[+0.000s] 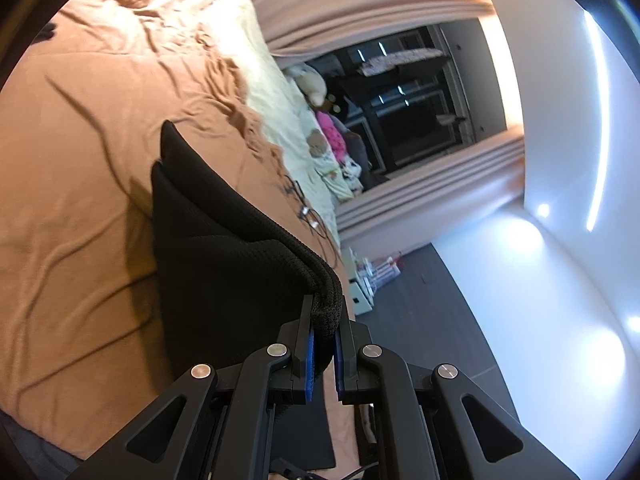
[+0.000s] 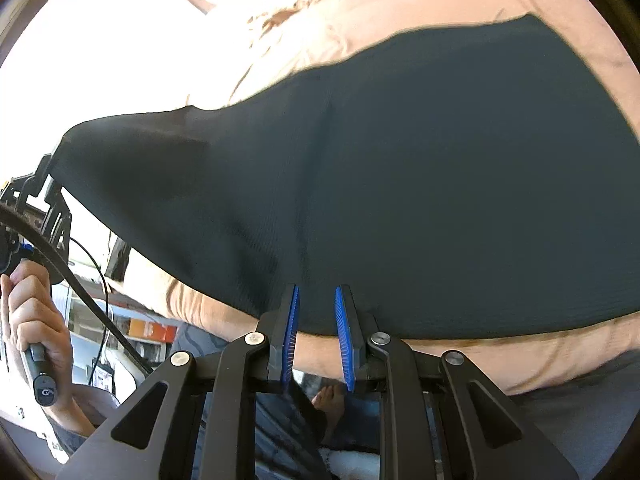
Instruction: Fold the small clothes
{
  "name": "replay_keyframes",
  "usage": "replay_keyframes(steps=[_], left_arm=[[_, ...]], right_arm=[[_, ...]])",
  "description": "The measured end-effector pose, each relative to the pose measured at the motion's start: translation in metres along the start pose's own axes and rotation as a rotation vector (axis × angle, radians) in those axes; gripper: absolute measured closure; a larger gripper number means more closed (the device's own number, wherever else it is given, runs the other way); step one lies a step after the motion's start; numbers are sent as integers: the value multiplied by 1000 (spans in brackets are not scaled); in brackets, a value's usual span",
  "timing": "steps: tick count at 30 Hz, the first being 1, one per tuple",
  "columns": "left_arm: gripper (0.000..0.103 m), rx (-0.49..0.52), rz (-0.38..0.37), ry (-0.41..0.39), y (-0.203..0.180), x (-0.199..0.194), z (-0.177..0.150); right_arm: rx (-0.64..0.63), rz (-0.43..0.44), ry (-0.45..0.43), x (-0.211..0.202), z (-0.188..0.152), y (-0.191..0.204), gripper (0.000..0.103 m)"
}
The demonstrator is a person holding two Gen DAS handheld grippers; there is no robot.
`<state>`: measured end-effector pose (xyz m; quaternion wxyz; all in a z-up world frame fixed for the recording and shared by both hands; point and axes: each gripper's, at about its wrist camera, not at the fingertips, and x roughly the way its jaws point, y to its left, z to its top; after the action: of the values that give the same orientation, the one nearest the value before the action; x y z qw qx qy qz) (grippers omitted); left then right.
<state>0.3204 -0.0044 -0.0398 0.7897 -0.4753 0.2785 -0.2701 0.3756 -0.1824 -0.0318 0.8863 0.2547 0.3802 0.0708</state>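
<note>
Fold under way: left tongs (image 1: 325, 334) clamped the black ribbed knit garment's (image 2: 400, 184) thick hem above the peach-sheeted bed (image 1: 80, 160); right tongs (image 2: 316, 336) stood parted, empty, needing the near edge.

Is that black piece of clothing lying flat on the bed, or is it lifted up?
Partly lifted. The left gripper pinches one bunched corner of the black garment off the bed.

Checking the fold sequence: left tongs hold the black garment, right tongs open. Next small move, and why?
Probably close the right tongs on the black garment: they stand open at its near hem, while the left tongs already pinch a bunched corner lifted off the bedsheet.
</note>
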Motion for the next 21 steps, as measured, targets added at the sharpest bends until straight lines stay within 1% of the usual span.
replay_keyframes(steps=[3,7,9,10,11,13,16,17,18,21], left_arm=[[96,14,-16,22,-13,12,-4],[96,37,-27,62,-30,33,-10],[96,52,-32,86,-40,44,-15],[96,58,-35,99,-44,51,-18],[96,63,-40,113,-49,57,-21],[96,75,-47,137,-58,69,-27],[96,101,-54,176,-73,88,-38],[96,108,-57,188,-77,93,-42],[96,117,-60,202,-82,99,-46],[96,142,-68,240,-95,116,-58]], right_arm=[[9,7,-30,-9,-6,-2,87],[40,24,-69,-29,-16,-14,86],[52,35,-86,-38,-27,-20,81],[56,39,-96,-42,-28,-23,72],[61,44,-110,-47,-30,-25,59],[65,45,-142,-58,-34,-29,49],[84,51,-173,-69,-45,-33,49],[91,51,-182,-73,-47,-37,49],[99,47,-194,-86,-45,-48,49],[116,37,-221,-101,-55,-56,49]])
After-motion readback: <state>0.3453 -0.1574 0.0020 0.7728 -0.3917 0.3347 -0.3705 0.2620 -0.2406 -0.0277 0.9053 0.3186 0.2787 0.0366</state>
